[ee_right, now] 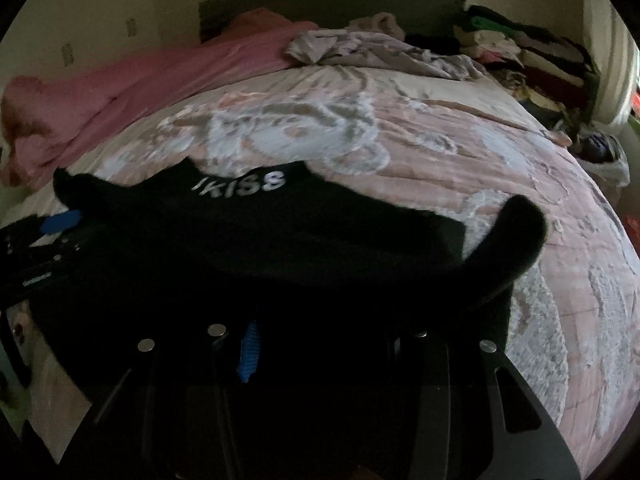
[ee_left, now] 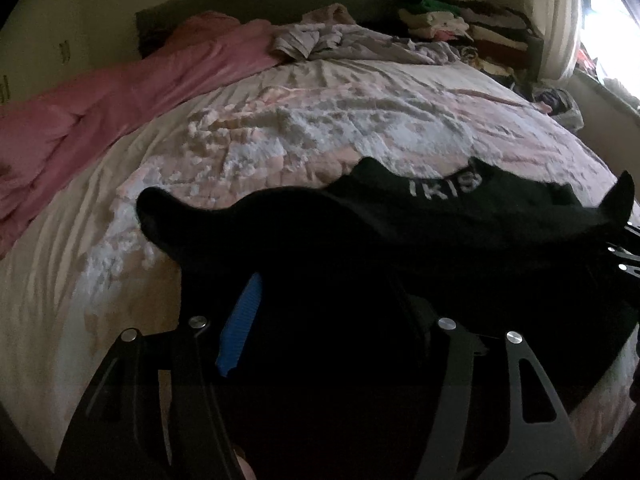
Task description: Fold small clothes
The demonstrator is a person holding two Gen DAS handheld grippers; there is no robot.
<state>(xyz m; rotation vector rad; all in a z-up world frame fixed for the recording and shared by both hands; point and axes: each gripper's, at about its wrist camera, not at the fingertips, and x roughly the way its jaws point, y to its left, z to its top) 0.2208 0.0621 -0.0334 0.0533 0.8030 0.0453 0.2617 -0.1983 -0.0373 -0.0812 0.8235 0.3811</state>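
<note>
The left gripper [ee_left: 316,304], a two-finger tool of black metal with a blue ribbed pad [ee_left: 239,328] on its left finger, points down at a slant. Its jaws stand partly apart with black fabric [ee_left: 400,240] filling the gap; if the pads press on it, I cannot tell. The right gripper [ee_right: 320,332], of the same black metal with a blue ribbed pad [ee_right: 249,354], also points down at a slant. Its jaws stand somewhat narrower, and the same fabric hides the fingertips.
</note>
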